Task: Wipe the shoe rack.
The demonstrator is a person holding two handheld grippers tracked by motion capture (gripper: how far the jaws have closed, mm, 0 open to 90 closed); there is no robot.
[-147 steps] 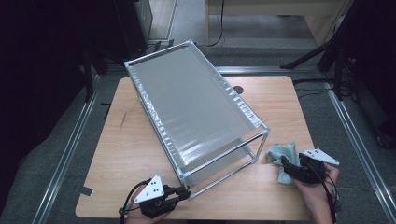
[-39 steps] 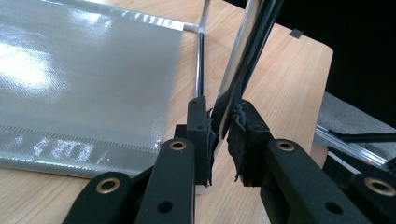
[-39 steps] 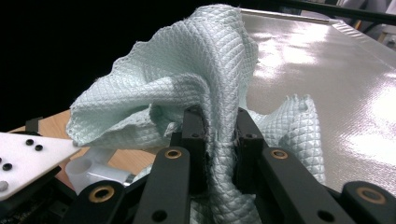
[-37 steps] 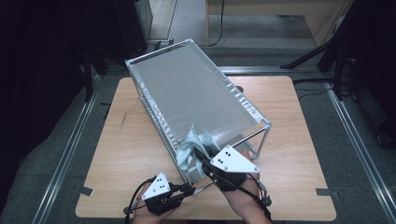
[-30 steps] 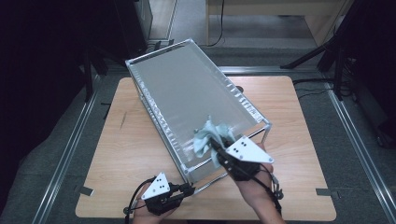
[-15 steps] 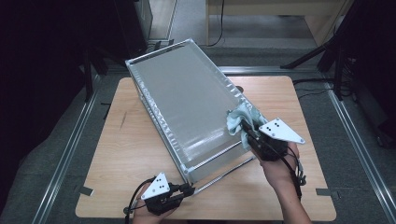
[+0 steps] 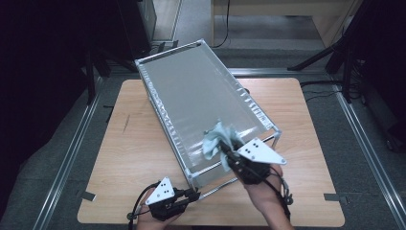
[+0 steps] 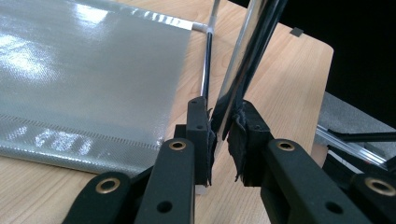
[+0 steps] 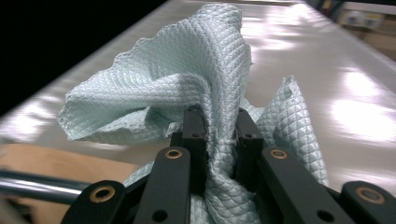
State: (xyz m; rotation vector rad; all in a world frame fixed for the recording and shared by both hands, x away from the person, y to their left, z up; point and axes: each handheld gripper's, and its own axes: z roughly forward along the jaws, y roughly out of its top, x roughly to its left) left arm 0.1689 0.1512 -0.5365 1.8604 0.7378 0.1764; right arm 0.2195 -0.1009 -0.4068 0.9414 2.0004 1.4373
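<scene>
Your right gripper (image 7: 224, 149) has its jaws clenched on the cloth (image 7: 218, 139), which bunches up above the pads and lies on the grey sheet (image 7: 201, 96) of the rack (image 7: 275, 130), near the rack's front right corner. Your left gripper (image 7: 194, 195) has its jaws clamped on the rack's chrome bar (image 8: 247, 60) at the front left corner, low down by the bench (image 7: 139, 143). The rack stands slantwise on the bench, its far end toward the back left
</scene>
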